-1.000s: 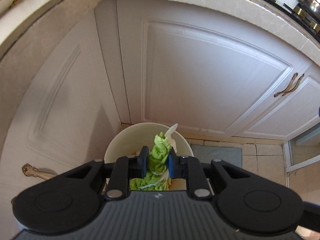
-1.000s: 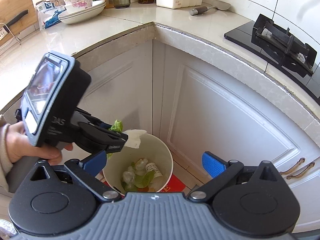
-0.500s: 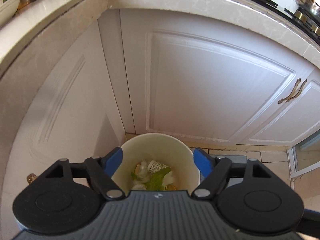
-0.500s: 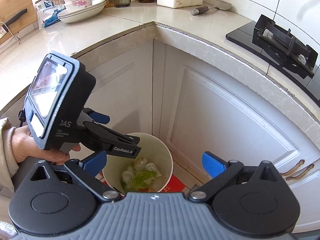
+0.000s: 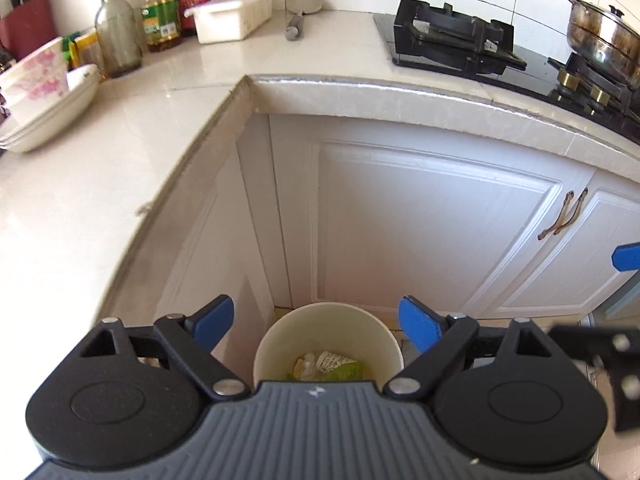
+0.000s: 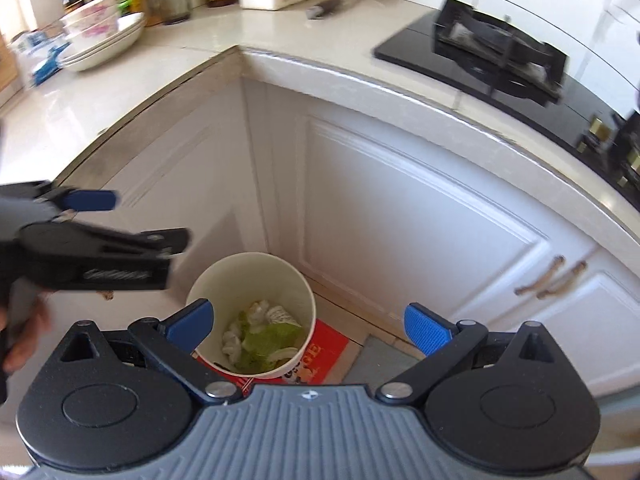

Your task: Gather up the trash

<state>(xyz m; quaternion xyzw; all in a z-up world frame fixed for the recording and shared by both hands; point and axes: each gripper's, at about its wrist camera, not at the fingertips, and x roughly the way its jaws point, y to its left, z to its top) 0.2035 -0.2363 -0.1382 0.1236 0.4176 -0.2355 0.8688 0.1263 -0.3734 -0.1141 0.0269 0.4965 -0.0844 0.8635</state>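
Observation:
A cream paper bucket (image 5: 327, 322) (image 6: 252, 268) stands on the floor in the corner under the counter. Inside it lie green cabbage leaves (image 6: 272, 338) (image 5: 347, 370), crumpled white paper (image 6: 256, 312) and a printed scrap (image 5: 334, 360). High above the bucket, my left gripper (image 5: 316, 326) has its jaws still opening with nothing between the blue pads; in the right wrist view it (image 6: 120, 224) shows blurred at the left edge, held by a hand (image 6: 22, 340). My right gripper (image 6: 310, 326) is open and empty above the bucket.
White cabinet doors (image 5: 420, 224) with curved metal handles (image 5: 562, 216) flank the corner. The pale counter (image 5: 100, 152) carries stacked bowls (image 5: 44, 100), bottles (image 5: 118, 32), a white box (image 5: 232, 16) and a cleaver (image 5: 300, 16). A black gas stove (image 5: 456, 40) bears a steel pot (image 5: 604, 36). A red carton (image 6: 324, 356) lies under the bucket.
My left gripper let go of the cabbage leaves, which dropped into the bucket. It then rose and tilted up, so the counter top came into view. The right gripper rose slightly.

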